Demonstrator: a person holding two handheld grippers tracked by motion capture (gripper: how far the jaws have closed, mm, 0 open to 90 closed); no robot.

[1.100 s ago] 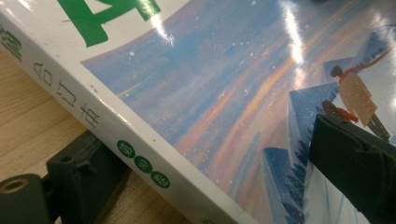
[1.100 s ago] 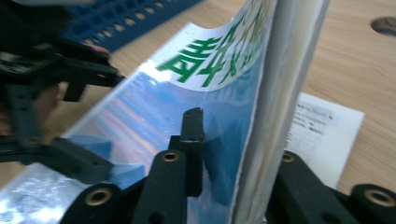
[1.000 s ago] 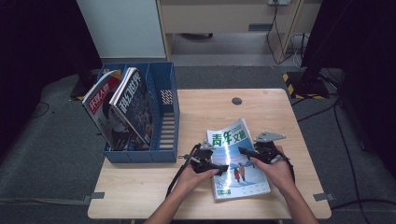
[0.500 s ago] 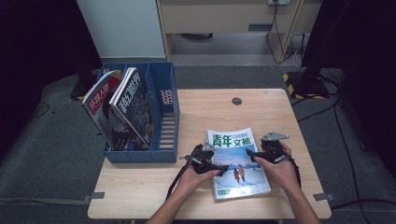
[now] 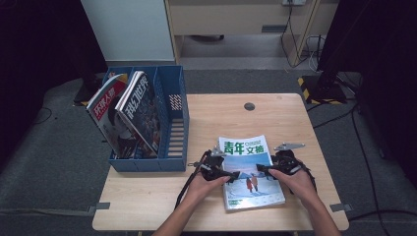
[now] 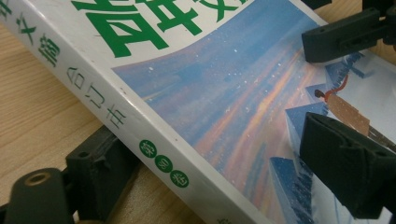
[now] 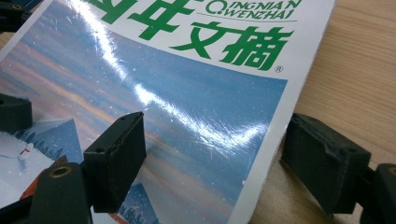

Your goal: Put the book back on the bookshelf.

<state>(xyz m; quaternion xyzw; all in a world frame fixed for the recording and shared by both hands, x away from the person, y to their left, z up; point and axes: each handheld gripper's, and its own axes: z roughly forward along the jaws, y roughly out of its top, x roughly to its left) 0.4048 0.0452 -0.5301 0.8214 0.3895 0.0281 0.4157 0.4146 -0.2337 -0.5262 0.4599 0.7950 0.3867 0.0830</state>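
While the magazine (image 5: 250, 173) lies flat on the wooden bench (image 5: 275, 115), near its front edge and right of the blue file rack (image 5: 173, 129), both grippers sit at its two long sides. Left gripper (image 5: 235, 175) straddles the spine edge: in the left gripper view one jaw sits low on the bench beside the spine, the other over the cover, with the magazine (image 6: 224, 93) between them and a visible gap, so spread, not pinching. Its jaws have just been closing a little. Right gripper (image 5: 260, 168) straddles the opposite edge: in the right gripper view one jaw is over the glossy cover, the other on the bench just off the page edge, magazine (image 7: 187, 107) between them, pads not pressing. Spread too; its jaws have just been closing slightly after springing apart. From the high view the two gripper tips point at each other over the lower half of the cover, near but apart. Rack holds two other magazines (image 5: 125, 115) leaning upright in its left compartments; right compartment cannot be read from here. Small dark disc (image 5: 249, 106) sits on the bench toward the far edge, well apart from the work.
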